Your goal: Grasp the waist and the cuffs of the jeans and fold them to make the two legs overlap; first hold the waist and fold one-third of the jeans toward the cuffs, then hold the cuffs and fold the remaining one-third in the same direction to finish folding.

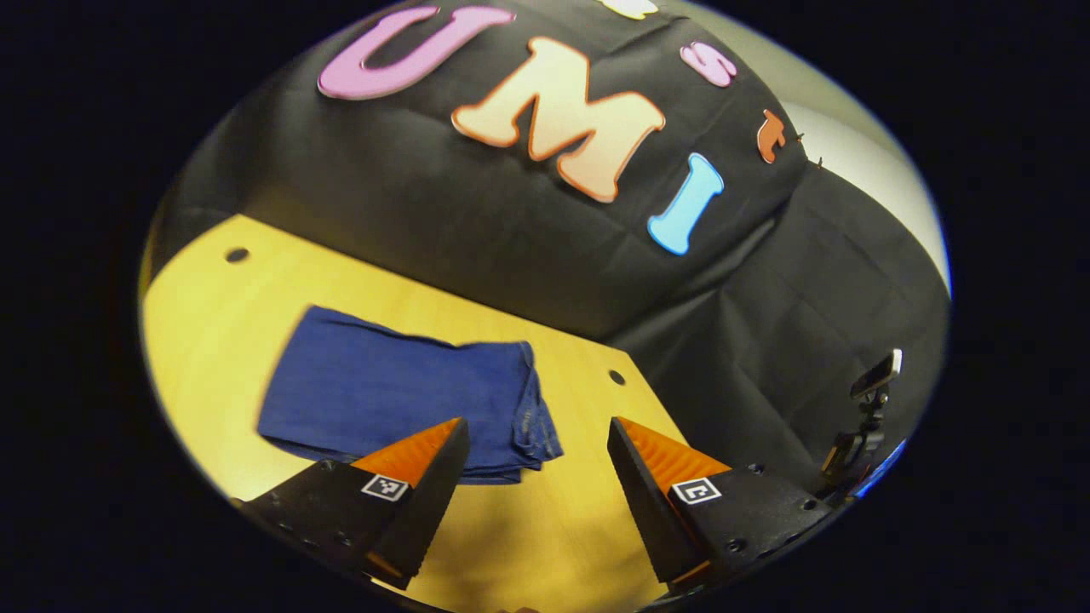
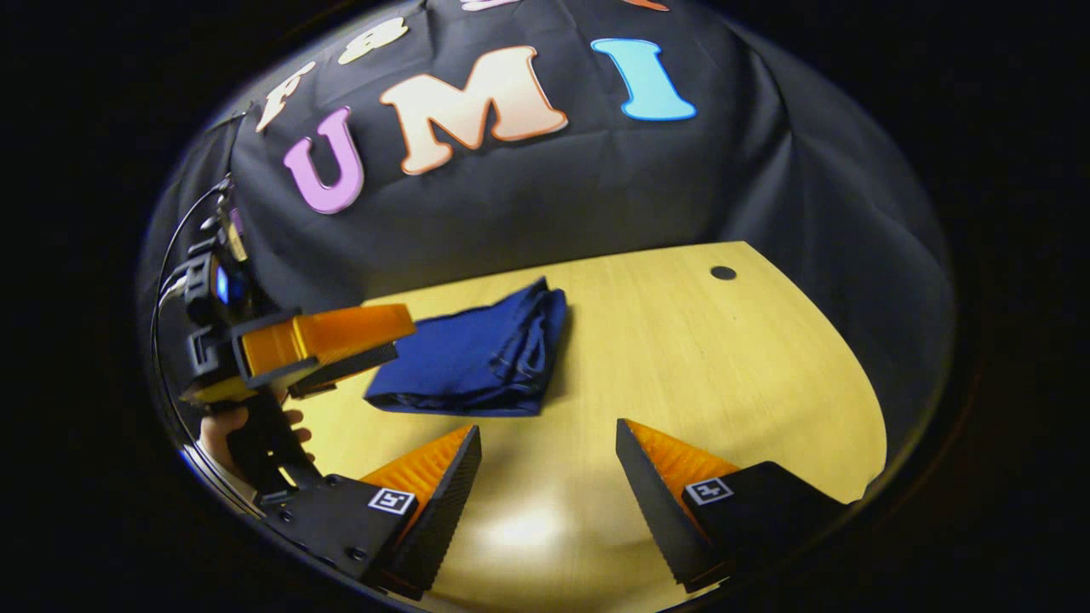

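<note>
Lying folded in a compact stack, dark-blue jeans (image 1: 400, 396) rest flat.

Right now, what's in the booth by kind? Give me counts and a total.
Folded jeans: 1
Grippers: 2, the left gripper and the right gripper, both open and empty
Wooden table: 1
Phone on a stand: 1
Total: 5
</note>
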`<move>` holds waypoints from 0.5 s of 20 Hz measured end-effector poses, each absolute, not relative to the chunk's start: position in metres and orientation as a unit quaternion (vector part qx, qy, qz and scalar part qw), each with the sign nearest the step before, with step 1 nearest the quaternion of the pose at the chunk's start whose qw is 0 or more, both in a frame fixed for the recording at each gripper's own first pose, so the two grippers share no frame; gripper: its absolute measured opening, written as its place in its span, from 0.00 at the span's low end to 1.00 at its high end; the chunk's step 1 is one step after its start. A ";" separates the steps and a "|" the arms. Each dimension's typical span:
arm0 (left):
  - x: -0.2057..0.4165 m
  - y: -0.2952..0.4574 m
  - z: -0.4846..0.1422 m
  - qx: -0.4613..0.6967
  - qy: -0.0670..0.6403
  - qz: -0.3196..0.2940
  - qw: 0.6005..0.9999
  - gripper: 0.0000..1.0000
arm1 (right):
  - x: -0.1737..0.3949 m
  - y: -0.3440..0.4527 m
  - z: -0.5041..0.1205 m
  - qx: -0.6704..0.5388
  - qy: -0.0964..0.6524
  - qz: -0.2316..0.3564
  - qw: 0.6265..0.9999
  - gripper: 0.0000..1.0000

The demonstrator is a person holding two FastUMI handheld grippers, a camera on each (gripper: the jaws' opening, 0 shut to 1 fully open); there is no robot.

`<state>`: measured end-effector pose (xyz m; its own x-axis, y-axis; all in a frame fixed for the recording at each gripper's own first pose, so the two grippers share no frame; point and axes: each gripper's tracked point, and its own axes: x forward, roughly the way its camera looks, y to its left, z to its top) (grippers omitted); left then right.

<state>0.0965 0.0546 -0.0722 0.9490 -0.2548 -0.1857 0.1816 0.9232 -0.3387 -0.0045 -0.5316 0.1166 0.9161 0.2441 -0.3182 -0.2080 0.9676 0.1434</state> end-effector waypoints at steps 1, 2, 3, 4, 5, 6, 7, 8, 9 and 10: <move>0.082 0.070 -0.067 -0.148 0.098 -0.086 0.980 0.96 | -0.009 -0.525 0.127 0.060 0.154 0.129 0.978 0.99; 0.062 0.087 -0.065 -0.137 0.086 -0.061 0.985 0.96 | -0.015 -0.520 0.136 0.066 0.139 0.142 0.978 0.99; 0.048 0.099 -0.064 -0.131 0.076 -0.038 0.988 0.96 | -0.021 -0.516 0.144 0.072 0.125 0.151 0.978 0.99; 0.036 0.109 -0.063 -0.126 0.067 -0.019 0.990 0.95 | -0.028 -0.513 0.150 0.075 0.110 0.161 0.978 0.99; 0.028 0.117 -0.064 -0.127 0.064 -0.003 0.990 0.95 | -0.034 -0.509 0.155 0.074 0.097 0.169 0.978 0.99; 0.024 0.120 -0.068 -0.133 0.062 0.010 0.989 0.95 | -0.040 -0.508 0.157 0.068 0.088 0.172 0.979 0.98; 0.020 0.121 -0.069 -0.142 0.062 0.015 0.988 0.95 | -0.044 -0.507 0.157 0.058 0.084 0.175 0.979 0.98; 0.016 0.121 -0.071 -0.150 0.062 0.015 0.987 0.96 | -0.049 -0.506 0.156 0.049 0.083 0.176 0.980 0.98; 0.014 0.122 -0.070 -0.151 0.061 0.014 0.987 0.96 | -0.054 -0.504 0.153 0.041 0.084 0.177 0.980 0.98; 0.015 0.121 -0.070 -0.147 0.058 0.012 0.987 0.96 | -0.059 -0.504 0.154 0.036 0.081 0.176 0.980 0.98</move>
<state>0.0147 0.1212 -0.0703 0.9930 0.0067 -0.1181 -0.0409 0.9562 -0.2898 -0.0592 -0.5041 0.1538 0.9249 0.3509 -0.1465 -0.3393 0.9355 0.0989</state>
